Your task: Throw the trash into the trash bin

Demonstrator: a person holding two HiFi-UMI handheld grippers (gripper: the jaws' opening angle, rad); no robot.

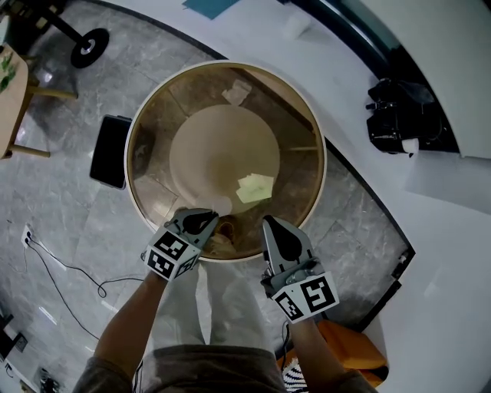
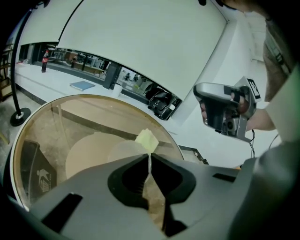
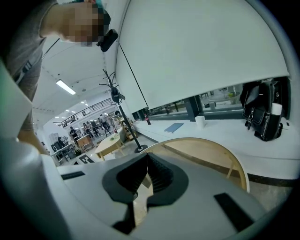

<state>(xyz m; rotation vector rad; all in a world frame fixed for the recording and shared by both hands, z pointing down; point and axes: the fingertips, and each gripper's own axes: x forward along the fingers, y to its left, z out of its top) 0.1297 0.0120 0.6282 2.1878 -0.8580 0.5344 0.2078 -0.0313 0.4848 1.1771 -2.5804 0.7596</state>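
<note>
A round glass table [image 1: 321, 165] with a wooden rim carries the trash. A pale yellow paper [image 1: 254, 187] lies near its front, and a crumpled white scrap [image 1: 236, 92] at the far side. A thin translucent round sheet [image 1: 212, 203] lies at my left gripper's [image 1: 205, 221] tip. In the left gripper view that gripper [image 2: 149, 157] is shut on the sheet's [image 2: 123, 151] edge, with the yellow paper [image 2: 146, 139] just beyond it. My right gripper [image 1: 270, 223] hovers over the near rim, and its ridged pads meet with nothing between them [image 3: 148, 157]. A black bin [image 1: 111, 151] stands on the floor left of the table.
A white curved counter behind the table holds a black bag [image 1: 401, 115], a white cup [image 1: 295, 27] and a blue book [image 1: 207, 6]. A stand's base [image 1: 90, 46] and a wooden table [image 1: 11, 92] are at the far left. A cable [image 1: 69, 269] runs over the floor.
</note>
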